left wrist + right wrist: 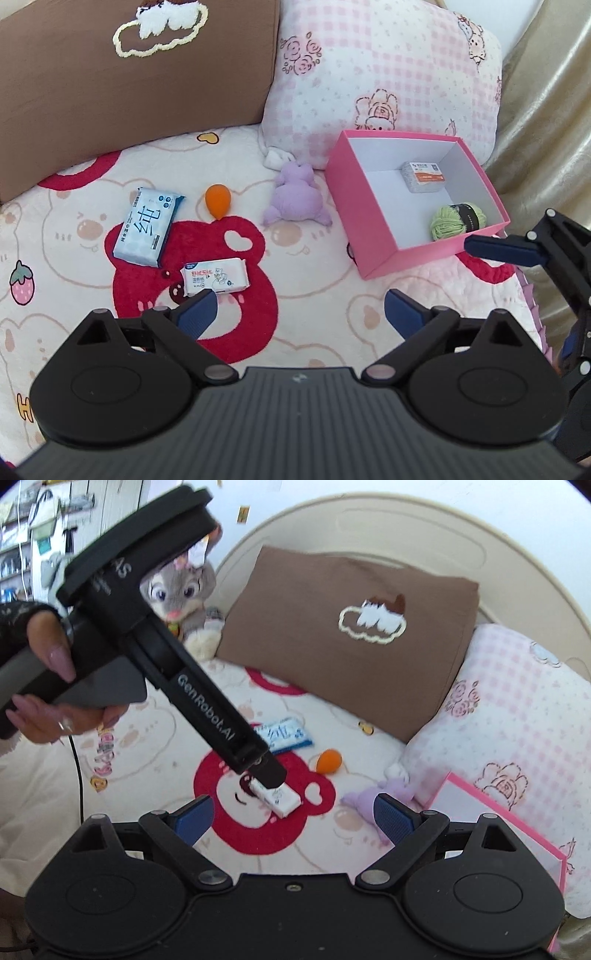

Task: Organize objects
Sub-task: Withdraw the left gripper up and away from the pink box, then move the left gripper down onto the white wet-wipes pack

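While both claws stand wide with nothing between their blue pads, the left gripper (299,308) hangs over a bedspread printed with bears, its left pad just short of a small pink-and-white tissue pack (215,278). Seen from the right wrist, the left tool's tip overlaps that pack, but whether it touches cannot be told. The right gripper (293,818) hovers empty above the same red bear print, angled down.

Beyond the small pack lies a larger blue wipes pack (148,226), then an orange egg-shaped sponge (217,201), then a purple plush toy (297,197) lying flat near a pink box (345,206). The box sits open at the right of the bed and already holds a small grey packet (424,177) and a ball of green yarn (452,220). Four loose things remain on the bedspread, so the tidying looks roughly a third done.

Risks, as a judgement: the small pack is flat on soft bedding, so closing pads may pinch the bedspread or skate over the slick wrapper. Both tools crowd the same spot, and the right tool's finger sits just beside the box's near corner, so a collision or a nudged box is possible. The round sponge may roll if brushed.
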Tool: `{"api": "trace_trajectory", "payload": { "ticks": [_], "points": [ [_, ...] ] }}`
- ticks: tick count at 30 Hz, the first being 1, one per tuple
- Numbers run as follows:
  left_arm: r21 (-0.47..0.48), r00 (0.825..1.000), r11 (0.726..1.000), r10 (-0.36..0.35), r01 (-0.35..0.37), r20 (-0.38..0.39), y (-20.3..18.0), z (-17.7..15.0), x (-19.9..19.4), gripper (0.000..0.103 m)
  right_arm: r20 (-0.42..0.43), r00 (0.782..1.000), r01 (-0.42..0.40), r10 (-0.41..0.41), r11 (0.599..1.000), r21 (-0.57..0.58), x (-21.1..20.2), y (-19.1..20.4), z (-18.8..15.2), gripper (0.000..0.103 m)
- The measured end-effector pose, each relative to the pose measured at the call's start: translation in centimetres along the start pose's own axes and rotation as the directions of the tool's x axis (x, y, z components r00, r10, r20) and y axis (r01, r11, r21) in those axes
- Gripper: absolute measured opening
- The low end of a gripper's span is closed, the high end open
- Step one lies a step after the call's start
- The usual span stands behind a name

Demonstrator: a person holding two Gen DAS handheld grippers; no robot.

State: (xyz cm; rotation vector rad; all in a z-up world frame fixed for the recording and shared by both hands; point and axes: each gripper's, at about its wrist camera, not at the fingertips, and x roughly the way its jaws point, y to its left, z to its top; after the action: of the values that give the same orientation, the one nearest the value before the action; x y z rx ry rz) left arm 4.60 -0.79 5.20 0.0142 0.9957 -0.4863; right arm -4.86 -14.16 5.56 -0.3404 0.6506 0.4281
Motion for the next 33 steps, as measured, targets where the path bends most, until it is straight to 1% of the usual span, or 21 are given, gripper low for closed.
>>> {"api": "trace_trajectory", "payload": {
  "ticks": [3, 6, 12, 13, 16, 17, 21, 27, 33],
  "points": [
    [0.021, 0.999, 0.999, 0.041, -0.041, 0.025, 0.6, -0.1, 0.5, 0.098, -0.084, 0.996, -0.027, 0.029, 0.999, 0.022, 1.8, -0.2, 0.6, 0.095],
    [0.033, 0.997, 0.997, 0.064, -0.065, 0.05, 1.7, -0.4, 1.3, 0.098, -0.141, 0.988, -0.058, 0.066, 0.996, 0.064, 3.5, -0.6, 1.0, 0.095],
    [-0.011, 0.997, 0.997, 0.073, -0.073, 0.007, 4.6, -1.0, 3.5, 0.098, -0.21, 0.975, -0.068, 0.076, 0.997, 0.044, 6.4, 0.6, 1.5, 0.095],
    [-0.025, 0.998, 0.998, 0.06, -0.06, -0.003, 5.2, -1.0, 3.8, 0.096, -0.212, 0.974, -0.078, 0.085, 0.996, 0.044, 6.9, 0.8, 1.5, 0.095],
    [-0.093, 1.0, 0.996, -0.009, 0.007, -0.024, 7.0, -1.3, 4.6, 0.095, -0.217, 0.97, -0.094, 0.107, 0.993, 0.068, 8.1, 1.2, 1.5, 0.095],
    [-0.105, 1.0, 0.994, -0.018, 0.015, -0.022, 7.4, -1.5, 4.7, 0.095, -0.215, 0.97, -0.1, 0.115, 0.992, 0.08, 8.5, 1.2, 1.5, 0.095],
    [-0.111, 1.0, 0.994, 0.008, -0.01, -0.015, 8.3, -1.9, 5.1, 0.095, -0.207, 0.966, -0.124, 0.153, 0.982, 0.143, 10.4, 0.8, 1.4, 0.095],
    [-0.152, 1.0, 0.988, -0.001, 0.0, -0.011, 9.9, -2.4, 6.1, 0.095, -0.188, 0.956, -0.169, 0.225, 0.947, 0.274, 12.8, 0.0, 1.3, 0.095],
    [-0.156, 1.0, 0.988, -0.014, 0.014, -0.004, 10.8, -2.9, 7.0, 0.095, -0.204, 0.952, -0.17, 0.229, 0.948, 0.268, 14.8, 0.9, 1.1, 0.095]
  ]
}}
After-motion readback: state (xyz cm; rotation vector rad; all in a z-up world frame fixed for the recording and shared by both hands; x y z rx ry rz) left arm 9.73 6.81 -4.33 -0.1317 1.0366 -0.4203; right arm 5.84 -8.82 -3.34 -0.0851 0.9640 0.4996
